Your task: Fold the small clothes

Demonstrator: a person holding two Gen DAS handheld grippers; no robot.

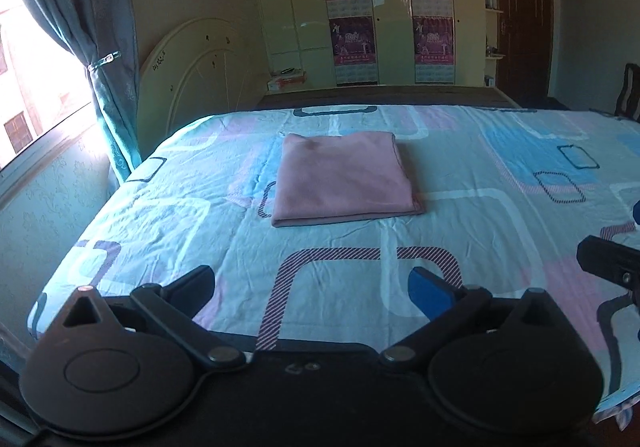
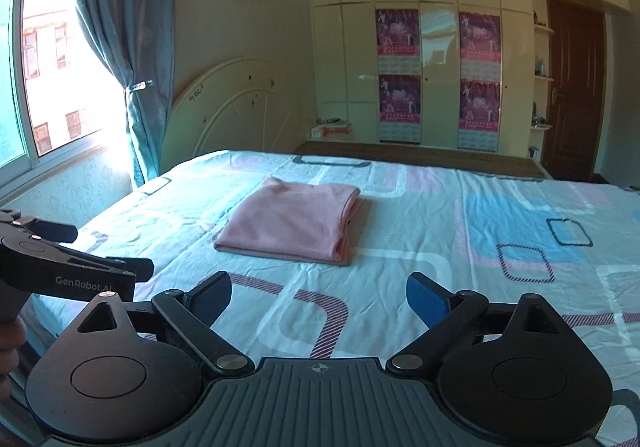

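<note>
A pink garment (image 1: 344, 181) lies folded into a neat rectangle on the bed sheet (image 1: 460, 207). It also shows in the right wrist view (image 2: 294, 225), left of centre. My left gripper (image 1: 314, 287) is open and empty, held back from the garment near the bed's front edge. My right gripper (image 2: 320, 297) is open and empty, also short of the garment. The left gripper shows at the left edge of the right wrist view (image 2: 80, 257). Part of the right gripper shows at the right edge of the left wrist view (image 1: 612, 263).
The bed has a light blue sheet with pink and blue squares (image 2: 520, 231). A window (image 2: 48, 59) and curtain (image 2: 124, 47) are on the left. A headboard (image 2: 236, 107), a wardrobe (image 2: 420, 59) and a dark door (image 2: 576, 87) stand beyond the bed.
</note>
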